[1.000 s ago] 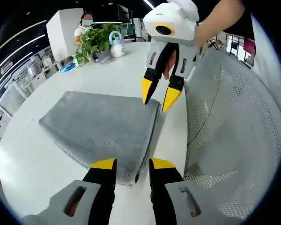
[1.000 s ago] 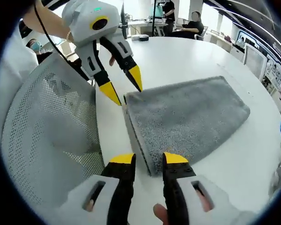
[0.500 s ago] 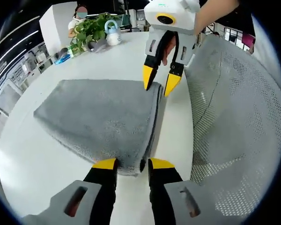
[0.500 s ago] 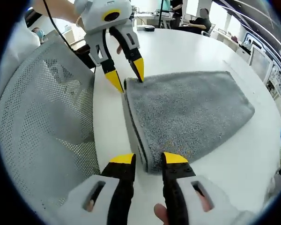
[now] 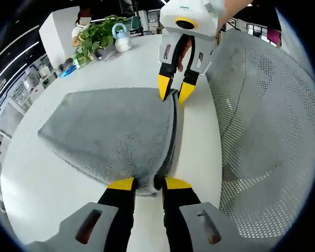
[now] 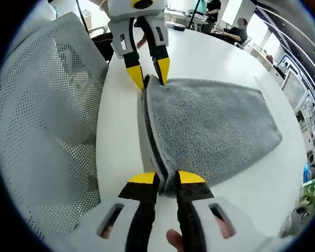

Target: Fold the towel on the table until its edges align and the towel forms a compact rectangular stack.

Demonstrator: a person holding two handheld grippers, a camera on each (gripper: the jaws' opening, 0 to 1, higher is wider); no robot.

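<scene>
Grey folded towel (image 5: 113,134) lying on the white counter (image 5: 37,184) beside a mesh chair (image 5: 262,121) — its stacked fold edge faces the chair. Left tool (image 5: 144,183) pinches one corner of that edge; right tool (image 6: 166,178) pinches the other corner, jaws nearly closed on the cloth.

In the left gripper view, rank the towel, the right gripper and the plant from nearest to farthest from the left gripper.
1. Towel: its near corner sits between the left gripper's jaws.
2. Right gripper: at the towel's far corner.
3. Plant: at the far end of the table, upper left.
</scene>
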